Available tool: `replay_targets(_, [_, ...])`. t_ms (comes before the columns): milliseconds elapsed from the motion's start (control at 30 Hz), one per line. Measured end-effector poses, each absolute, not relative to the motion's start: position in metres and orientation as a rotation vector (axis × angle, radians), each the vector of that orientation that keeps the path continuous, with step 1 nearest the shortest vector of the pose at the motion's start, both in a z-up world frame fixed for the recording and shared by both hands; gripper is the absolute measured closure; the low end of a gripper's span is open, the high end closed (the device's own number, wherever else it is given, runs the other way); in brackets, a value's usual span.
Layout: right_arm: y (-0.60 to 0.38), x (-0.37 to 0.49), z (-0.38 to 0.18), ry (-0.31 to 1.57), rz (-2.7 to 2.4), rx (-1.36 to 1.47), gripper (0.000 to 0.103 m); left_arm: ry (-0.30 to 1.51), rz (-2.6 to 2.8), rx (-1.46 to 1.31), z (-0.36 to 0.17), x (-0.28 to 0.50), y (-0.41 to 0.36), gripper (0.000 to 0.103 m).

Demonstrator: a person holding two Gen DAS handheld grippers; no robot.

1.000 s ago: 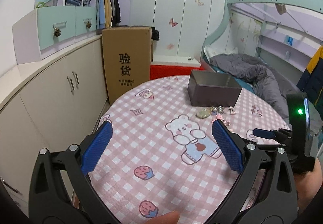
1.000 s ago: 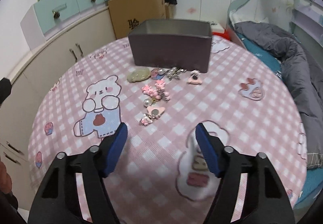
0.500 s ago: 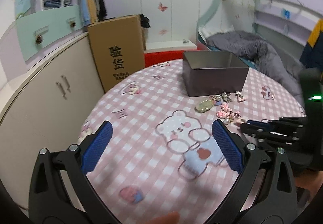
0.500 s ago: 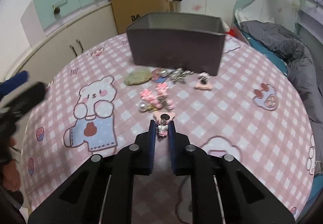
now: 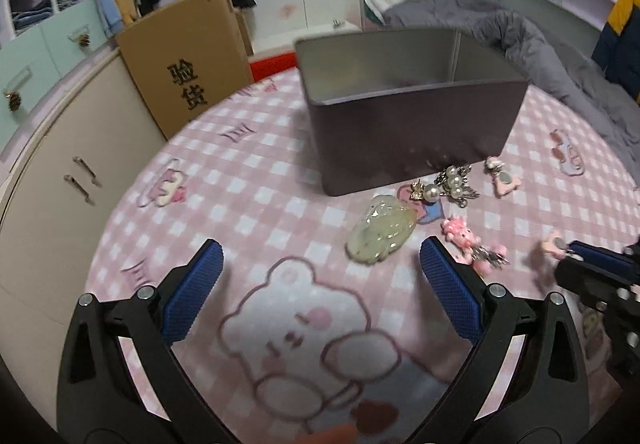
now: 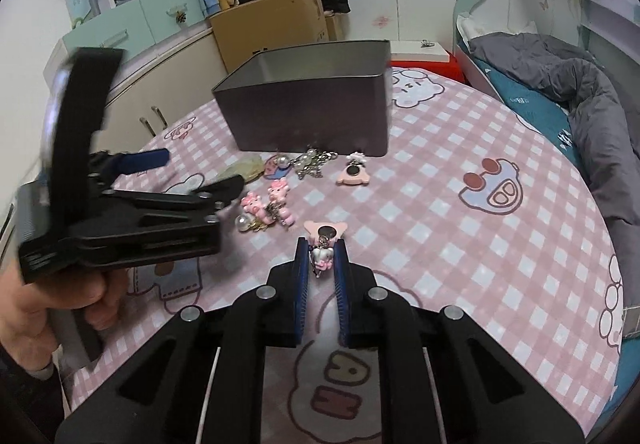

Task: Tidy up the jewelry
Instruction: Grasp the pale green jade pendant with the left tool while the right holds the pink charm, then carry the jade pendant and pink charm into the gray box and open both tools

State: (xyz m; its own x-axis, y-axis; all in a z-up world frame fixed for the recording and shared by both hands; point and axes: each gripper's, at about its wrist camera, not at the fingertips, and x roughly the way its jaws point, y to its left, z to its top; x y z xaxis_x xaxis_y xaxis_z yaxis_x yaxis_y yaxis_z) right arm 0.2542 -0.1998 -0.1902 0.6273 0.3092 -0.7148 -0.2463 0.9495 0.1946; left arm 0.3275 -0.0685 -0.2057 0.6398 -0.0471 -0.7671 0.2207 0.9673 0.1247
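Observation:
A dark open tin box (image 5: 416, 112) (image 6: 312, 112) stands on the pink checked tablecloth (image 5: 248, 188). Before it lie a pale green jade pendant (image 5: 380, 234), pearl and silver pieces (image 5: 448, 186) (image 6: 308, 162), pink bear charms (image 5: 460, 236) (image 6: 268, 204) and a pink clip (image 6: 352, 174). My left gripper (image 5: 320, 276) is open and empty, just short of the jade pendant. My right gripper (image 6: 322, 258) is shut on a pink charm with a silver heart (image 6: 322, 256), low over the cloth; it also shows at the right edge of the left wrist view (image 5: 592, 264).
A cardboard box (image 5: 188, 68) stands behind the table on the left by beige cupboards (image 5: 60, 164). A bed with a grey duvet (image 6: 580, 92) lies to the right. The left gripper's body (image 6: 120, 212) hangs over the table's left part in the right wrist view.
My right gripper closed on the pink charm and holds it. My left gripper moved forward and right toward the tin and the jade pendant, still open.

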Motion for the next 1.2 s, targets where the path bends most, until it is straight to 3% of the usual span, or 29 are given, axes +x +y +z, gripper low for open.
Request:
replay_targets(33, [-0.201, 0.255, -0.191, 0.835, 0.319, 0.084, 0.092, 0.874, -0.16, 0.209, -0.207, 0.33, -0.069, 0.007])
replay_targets(200, [-0.203, 0.254, -0.19, 0.831, 0.323, 0.087, 0.092, 0.893, -0.261, 0.12, -0.208, 0.339, -0.067, 0.04])
replay_targets(300, [-0.203, 0.252, -0.189, 0.832, 0.323, 0.087, 0.092, 0.885, -0.304, 0.129, -0.206, 0.331, -0.067, 0.067])
replay_targets(533, [-0.199, 0.242, -0.181, 0.814, 0.334, 0.079, 0.092, 0.868, -0.35, 0.059, -0.204, 0.299, -0.044, 0.074])
replay_targets(967, [-0.191, 0.228, -0.152, 0.764, 0.347, 0.052, 0.092, 0.813, -0.346, -0.012, -0.192, 0.251, -0.003, 0.074])
replay_targets(1200, [-0.188, 0.226, -0.122, 0.71, 0.356, 0.029, 0.092, 0.722, -0.346, -0.031, -0.153, 0.239, 0.008, 0.074])
